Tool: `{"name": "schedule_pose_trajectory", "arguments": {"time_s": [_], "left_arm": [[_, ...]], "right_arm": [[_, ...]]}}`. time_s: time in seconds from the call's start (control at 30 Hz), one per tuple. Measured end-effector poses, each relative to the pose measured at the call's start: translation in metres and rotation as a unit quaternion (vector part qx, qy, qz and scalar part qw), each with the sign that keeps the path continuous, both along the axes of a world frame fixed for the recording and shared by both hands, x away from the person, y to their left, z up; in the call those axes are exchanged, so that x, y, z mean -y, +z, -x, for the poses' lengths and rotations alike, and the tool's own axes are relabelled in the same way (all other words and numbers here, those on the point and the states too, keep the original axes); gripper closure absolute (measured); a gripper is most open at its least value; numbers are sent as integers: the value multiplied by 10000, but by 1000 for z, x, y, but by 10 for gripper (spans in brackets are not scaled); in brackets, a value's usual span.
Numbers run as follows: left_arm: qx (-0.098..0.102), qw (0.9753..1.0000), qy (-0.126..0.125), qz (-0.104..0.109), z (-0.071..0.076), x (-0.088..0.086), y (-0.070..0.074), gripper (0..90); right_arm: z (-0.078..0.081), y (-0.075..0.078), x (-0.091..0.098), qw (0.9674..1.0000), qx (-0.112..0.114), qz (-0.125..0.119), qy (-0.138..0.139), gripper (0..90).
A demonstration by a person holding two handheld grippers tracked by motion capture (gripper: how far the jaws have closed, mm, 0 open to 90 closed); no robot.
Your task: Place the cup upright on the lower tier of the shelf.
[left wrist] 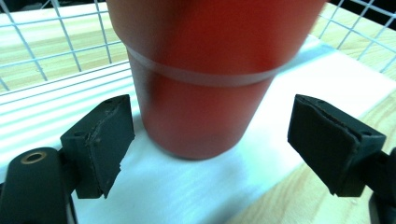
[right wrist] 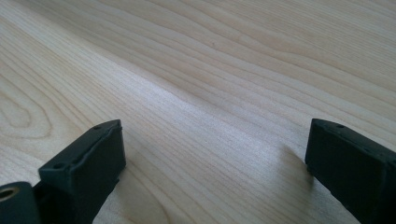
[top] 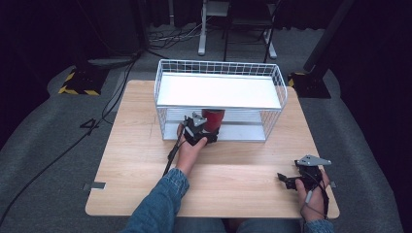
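A dark red cup point(top: 213, 119) stands upright on the white lower shelf point(top: 243, 132) of a white wire rack point(top: 219, 99). My left gripper point(top: 198, 130) is at the rack's open front, just short of the cup. In the left gripper view the red cup point(left wrist: 205, 79) rises between the two black jaws, which stand wide apart and clear of it; the left gripper point(left wrist: 210, 149) is open. My right gripper point(top: 297, 180) rests low over the wooden table point(top: 145, 145) near its front right corner. The right gripper point(right wrist: 215, 163) is open over bare wood.
The rack has a white upper shelf point(top: 218, 91) over the cup, leaving a low gap. Cables point(top: 73, 141) run on the grey floor left of the table. A black stand with a yellow-striped base point(top: 80, 80) is at the back left.
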State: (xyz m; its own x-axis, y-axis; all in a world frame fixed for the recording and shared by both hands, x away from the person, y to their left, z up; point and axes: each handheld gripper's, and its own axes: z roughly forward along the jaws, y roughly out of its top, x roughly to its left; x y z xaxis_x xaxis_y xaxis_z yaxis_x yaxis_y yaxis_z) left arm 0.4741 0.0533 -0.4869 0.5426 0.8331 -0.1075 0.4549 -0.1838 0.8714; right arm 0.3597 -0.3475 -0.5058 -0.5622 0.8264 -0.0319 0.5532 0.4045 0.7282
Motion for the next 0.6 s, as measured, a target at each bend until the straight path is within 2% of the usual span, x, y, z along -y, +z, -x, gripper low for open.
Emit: {"name": "schedule_pose_trajectory", "arguments": {"time_s": [0.07, 0.2, 0.43, 0.6], "left_arm": [[47, 10000, 14, 21, 5, -2, 2, 152], [2, 10000, 58, 35, 14, -6, 9, 152], [252, 9997, 11, -24, 38, -18, 20, 152], [328, 9995, 13, 10, 52, -29, 27, 151]], "right_arm": [[0, 0, 0, 10000, -10, -6, -1, 52], [-1, 0, 0, 10000, -47, -34, -7, 52], [-2, 0, -1, 10000, -38, -25, 75, 52], [-3, 0, 0, 9999, -77, -59, 109, 51]]}}
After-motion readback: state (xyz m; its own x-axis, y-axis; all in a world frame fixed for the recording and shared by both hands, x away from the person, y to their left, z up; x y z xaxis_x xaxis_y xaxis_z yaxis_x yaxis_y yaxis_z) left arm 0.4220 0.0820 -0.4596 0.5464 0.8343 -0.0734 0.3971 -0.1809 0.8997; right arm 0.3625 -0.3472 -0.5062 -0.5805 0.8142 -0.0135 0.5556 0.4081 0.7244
